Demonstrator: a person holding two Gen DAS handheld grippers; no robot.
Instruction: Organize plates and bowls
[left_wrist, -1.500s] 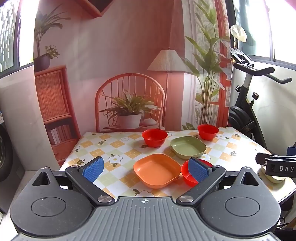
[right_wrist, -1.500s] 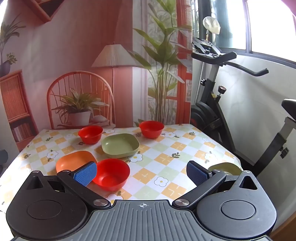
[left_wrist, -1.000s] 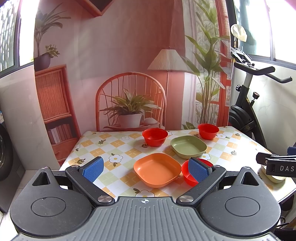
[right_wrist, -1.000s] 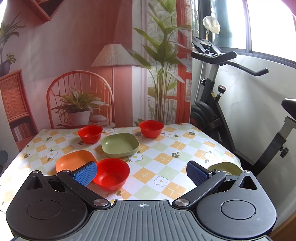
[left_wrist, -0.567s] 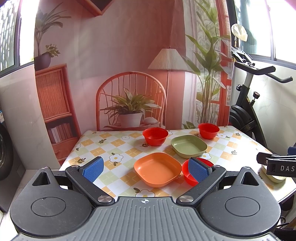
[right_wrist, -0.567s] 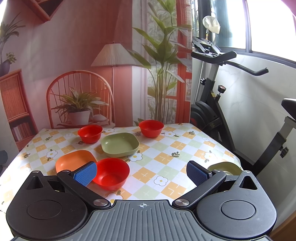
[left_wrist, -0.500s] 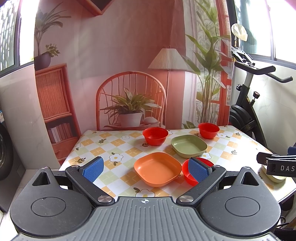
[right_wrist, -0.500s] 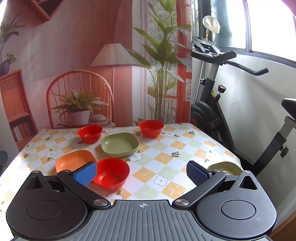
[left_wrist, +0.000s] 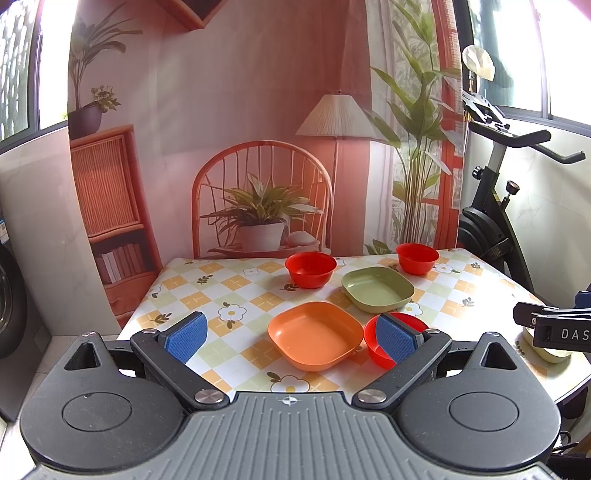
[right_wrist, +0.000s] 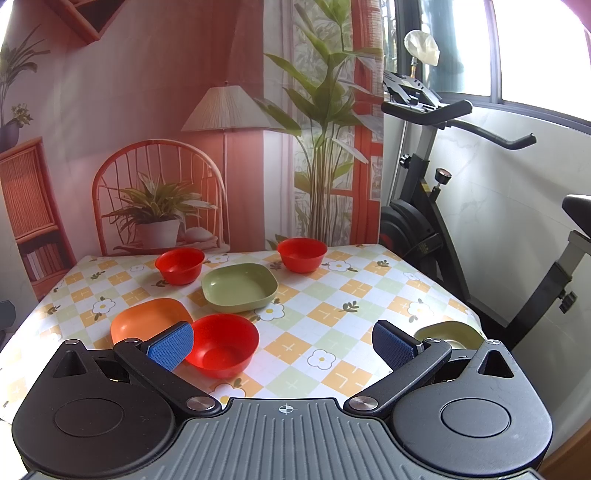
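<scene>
Both tools hang above the near edge of a table (right_wrist: 332, 295) covered in a checked, flower-printed cloth. The left gripper (left_wrist: 291, 338) has its jaws spread wide and holds nothing; the right gripper (right_wrist: 282, 345) is likewise agape and empty.

In the right wrist view, the nearest red bowl (right_wrist: 221, 345), round and glossy, sits just beyond the left blue pad, at about 11 o'clock from the gap between the fingers. Touching or nearly touching it at 9 o'clock lies the orange plate (right_wrist: 149, 319), square with rounded corners and partly hidden by that finger. At 3 o'clock, behind the right finger, a pale green dish (right_wrist: 448, 332) shows only its rim near the table corner.

In the left wrist view the orange plate (left_wrist: 316, 339) lies straight ahead between the jaws, unobstructed.

Farther on, the olive-green plate (right_wrist: 240, 286) lies mid-table at 12 o'clock. Beyond it stand two more red bowls, one at 11 o'clock (right_wrist: 180, 265) and one at 1 o'clock (right_wrist: 302, 254), well apart.

An exercise bike (right_wrist: 424, 221) stands past the table's right side, and a printed backdrop (right_wrist: 166, 129) of a chair and lamp hangs behind
</scene>
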